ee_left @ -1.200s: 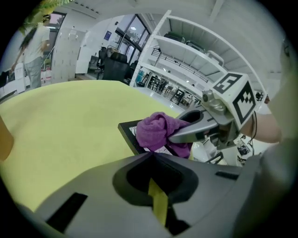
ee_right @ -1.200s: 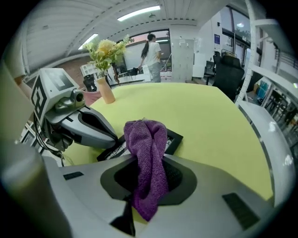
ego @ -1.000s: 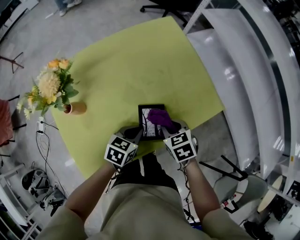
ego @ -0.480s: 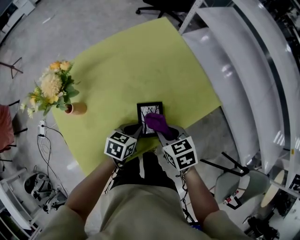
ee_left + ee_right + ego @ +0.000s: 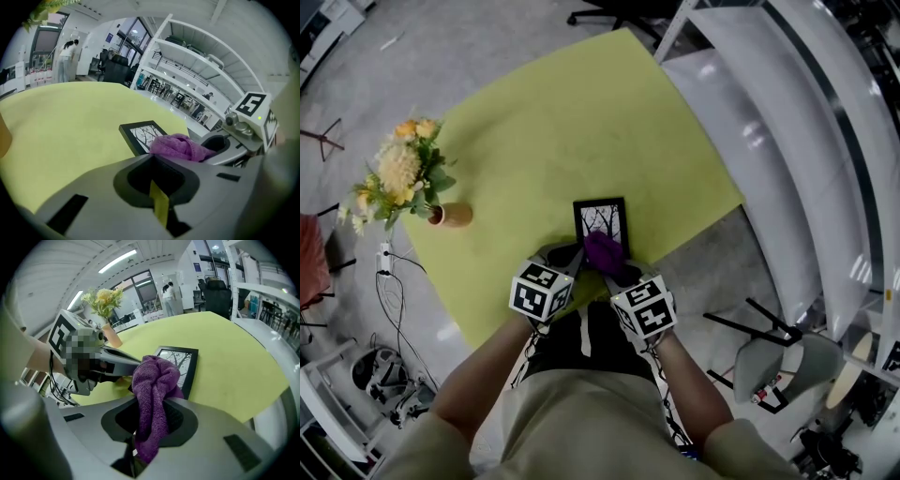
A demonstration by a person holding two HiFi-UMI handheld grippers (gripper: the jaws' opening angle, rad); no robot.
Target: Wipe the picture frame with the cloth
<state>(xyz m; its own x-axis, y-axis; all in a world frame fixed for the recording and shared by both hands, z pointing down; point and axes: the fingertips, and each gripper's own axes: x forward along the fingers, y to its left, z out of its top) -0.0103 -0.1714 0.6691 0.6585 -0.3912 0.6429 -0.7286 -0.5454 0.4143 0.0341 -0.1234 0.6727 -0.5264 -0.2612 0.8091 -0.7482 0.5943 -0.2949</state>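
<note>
Lime-green counter [image 5: 553, 122], open workshop around it. Right gripper [image 5: 615, 270] clamps the purple cloth [image 5: 602, 249] on the picture frame's [image 5: 602, 216] near end. Left gripper [image 5: 569, 255], jaws together and empty, sits by its near-left corner. Looks mid-wipe to me, far half left to do.

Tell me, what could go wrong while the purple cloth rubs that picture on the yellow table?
The picture frame lies flat close to the table's near edge, so a hard rub towards the person might slide it off. The cloth is a bunched lump pinched in the right tool; if it slips out, the hard tool might scratch the glass.
</note>
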